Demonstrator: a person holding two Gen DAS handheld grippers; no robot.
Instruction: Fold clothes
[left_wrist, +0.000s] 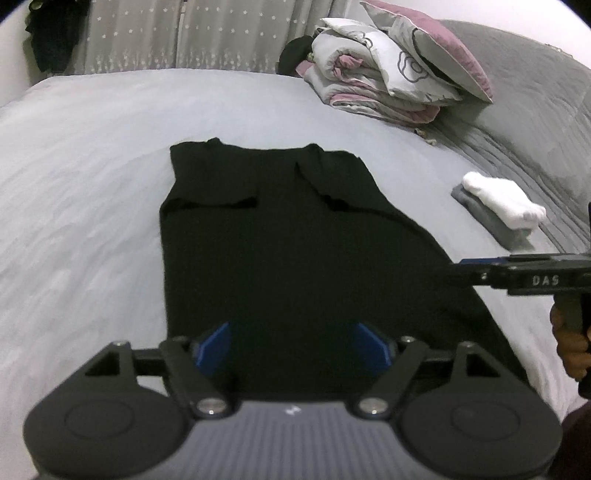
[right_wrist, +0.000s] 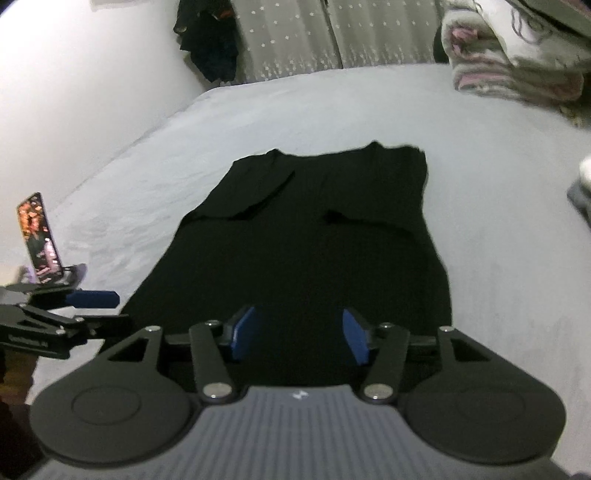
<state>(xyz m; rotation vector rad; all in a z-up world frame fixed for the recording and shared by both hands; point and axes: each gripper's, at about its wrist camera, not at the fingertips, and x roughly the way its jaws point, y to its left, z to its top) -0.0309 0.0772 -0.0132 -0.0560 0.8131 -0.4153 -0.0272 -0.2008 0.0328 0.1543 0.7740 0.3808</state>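
We are looking down across the bed (left_wrist: 92, 155), its pale grey sheet filling most of both views. Lying flat on it is the black garment (left_wrist: 280, 236), with both sleeves folded inward over the body and the collar end pointing toward twelve o'clock. In the left wrist view, a folded floral duvet (left_wrist: 373, 81) with a pillow on top is sitting at about one o'clock, and a small stack of white and grey folded cloth (left_wrist: 498, 206) is lying at three o'clock, well apart from the garment.

We are holding the left claw (left_wrist: 291, 350) over the near hem of the garment, at six o'clock in its own view; its blue pads (left_wrist: 216, 347) are standing spread, with only the flat cloth showing in the gap behind them and nothing pinched. The right claw (right_wrist: 299, 336) is hovering likewise over the near end of the garment at six o'clock in the right wrist view, its pads also spread and gripping nothing. Whether either claw is touching the cloth we cannot tell.

In the right wrist view the left claw is showing at nine o'clock, just beside the garment's left edge, and a lit phone (right_wrist: 37, 236) is standing upright behind it.
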